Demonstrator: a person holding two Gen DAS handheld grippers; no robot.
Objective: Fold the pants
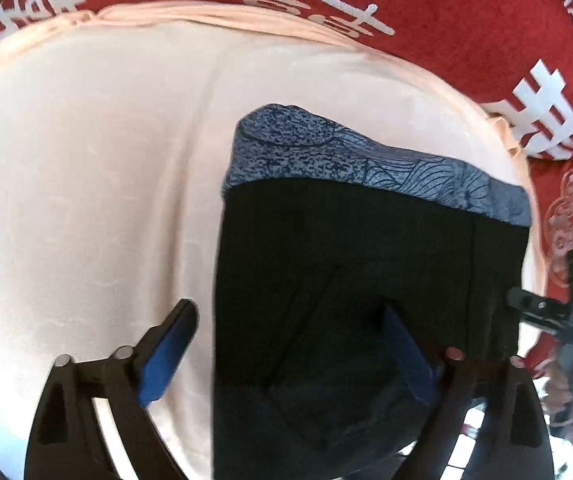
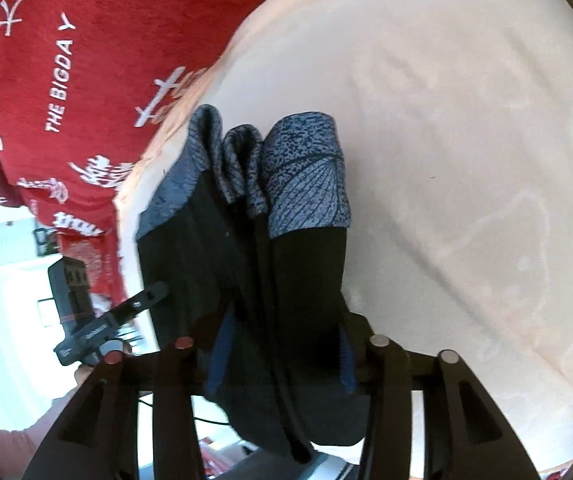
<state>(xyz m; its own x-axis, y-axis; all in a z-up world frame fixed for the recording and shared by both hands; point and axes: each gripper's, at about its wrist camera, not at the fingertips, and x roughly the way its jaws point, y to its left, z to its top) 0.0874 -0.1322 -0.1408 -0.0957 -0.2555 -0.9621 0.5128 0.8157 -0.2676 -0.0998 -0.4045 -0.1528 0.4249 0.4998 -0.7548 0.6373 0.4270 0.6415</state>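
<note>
Fig.: black pants (image 1: pixel 346 280) w/ blue patterned waistband (image 1: pixel 366 160), lying on the cream sheet (image 1: pixel 86 160), near its edge by the red blanket (image 1: pixel 446 20). My left gripper (image 1: pixel 290 344) is spread wide, pads clear of cloth, one finger over the sheet, one over the pants. My right gripper (image 2: pixel 282 356) pinches bunched black fabric, end opposite the waistband. Judged: soft, light, limp, sags when lifted; best hold = thick layered edges or waistband corners, not single ply.

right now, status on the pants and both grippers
Left gripper wide open, one edge of the pants between its fingers, no grip. Right gripper shut on pants. Nothing in the way on the sheet.
</note>
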